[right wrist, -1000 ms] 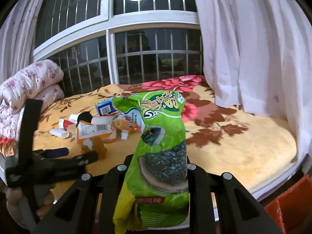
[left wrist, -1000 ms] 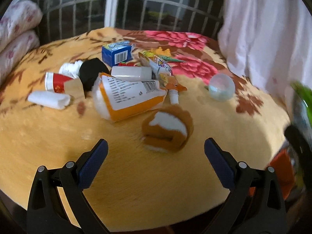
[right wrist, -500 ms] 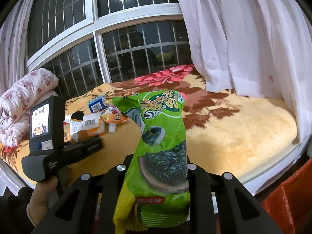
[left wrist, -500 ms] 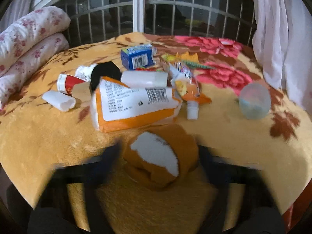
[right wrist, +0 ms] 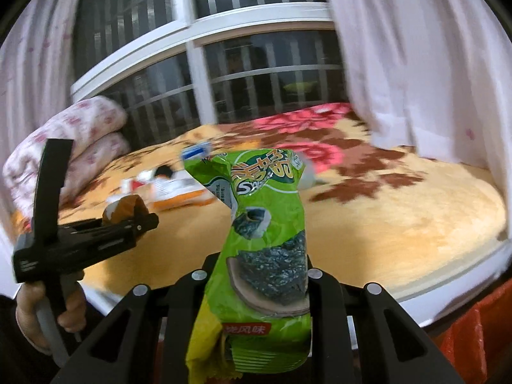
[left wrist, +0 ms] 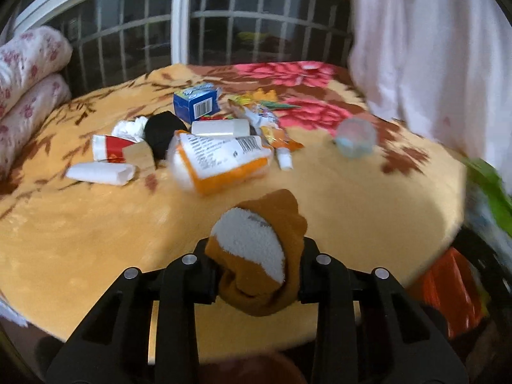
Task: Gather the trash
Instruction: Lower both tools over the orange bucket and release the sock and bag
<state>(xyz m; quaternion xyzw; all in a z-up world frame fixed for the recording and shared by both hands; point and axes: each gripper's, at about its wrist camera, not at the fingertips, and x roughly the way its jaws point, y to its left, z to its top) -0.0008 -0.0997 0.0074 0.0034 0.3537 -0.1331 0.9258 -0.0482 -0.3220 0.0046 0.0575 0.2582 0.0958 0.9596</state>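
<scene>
Looking along the left tool (left wrist: 257,275) first, its black fingers are pinched on a rolled brown-and-white sock (left wrist: 256,256), which sits squarely between them and is lifted clear of the yellow flowered bed (left wrist: 96,224). Ahead of it, well apart, lies the remaining litter: an orange-and-white packet (left wrist: 220,160) with its long axis running left to right across the view, a white tube (left wrist: 220,127) behind it, a blue carton (left wrist: 196,102) farther back, a folded white paper (left wrist: 100,172) to the left and a clear plastic cup (left wrist: 355,137) off to the right. Something orange-red (left wrist: 448,291) shows below the bed's right edge; I judge it the trash bag, so the coming move probably turns on carrying the sock right and down. A second ago this tool was spread wide with the sock lying on the bed between its tips; it has since come in and closed on it. In the right wrist view, the right tool (right wrist: 256,275) grips a green seaweed snack bag (right wrist: 265,249) standing upright, long axis vertical, as it did a second ago. The left tool (right wrist: 128,220) appears at the left with the sock at its tip, whereas earlier it was low over the bed. The orange-red thing (right wrist: 473,329) sits at this view's lower right, nearer the right tool.
</scene>
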